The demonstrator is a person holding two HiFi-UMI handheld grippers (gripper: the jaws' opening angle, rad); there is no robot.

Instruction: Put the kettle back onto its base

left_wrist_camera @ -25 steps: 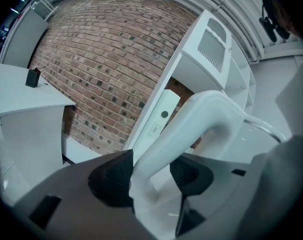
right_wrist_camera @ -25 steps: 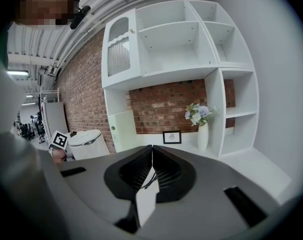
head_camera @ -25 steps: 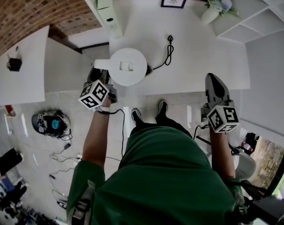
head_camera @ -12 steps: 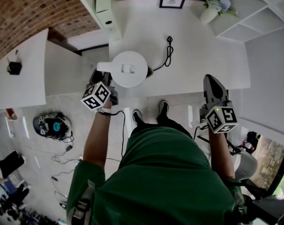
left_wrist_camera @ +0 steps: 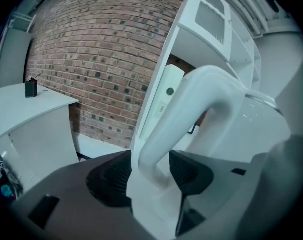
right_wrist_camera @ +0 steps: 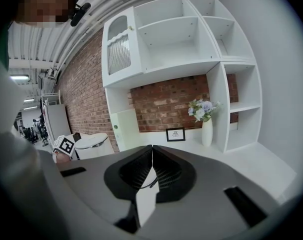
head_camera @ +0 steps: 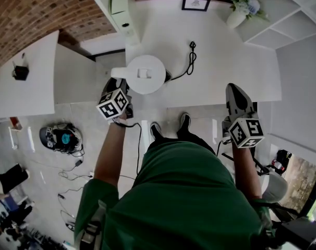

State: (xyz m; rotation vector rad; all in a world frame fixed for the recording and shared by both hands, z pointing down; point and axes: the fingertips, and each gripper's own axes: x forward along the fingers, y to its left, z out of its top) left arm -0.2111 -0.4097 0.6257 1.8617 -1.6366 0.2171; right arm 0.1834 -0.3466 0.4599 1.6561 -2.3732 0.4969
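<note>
My left gripper (left_wrist_camera: 150, 171) is clamped on the handle (left_wrist_camera: 191, 109) of the white kettle (head_camera: 145, 74), one jaw pad on each side of the curved grip near its lower end. From the head view, the kettle stands on the worktop (head_camera: 226, 61) directly ahead of that gripper (head_camera: 116, 85), with its lid facing up. The base (head_camera: 167, 77) shows only as a dark sliver under the kettle's far side from the left gripper. Its black cord (head_camera: 188, 61) trails away beyond it. I cannot tell whether the kettle is seated on the base or held just above it.

My right gripper (right_wrist_camera: 152, 156) has its jaws closed together with nothing between them. It hangs off the near edge of the worktop (head_camera: 236, 90), well apart from the kettle. A vase (right_wrist_camera: 206, 131) of flowers and a small picture frame (right_wrist_camera: 175, 134) stand far ahead of it.
</note>
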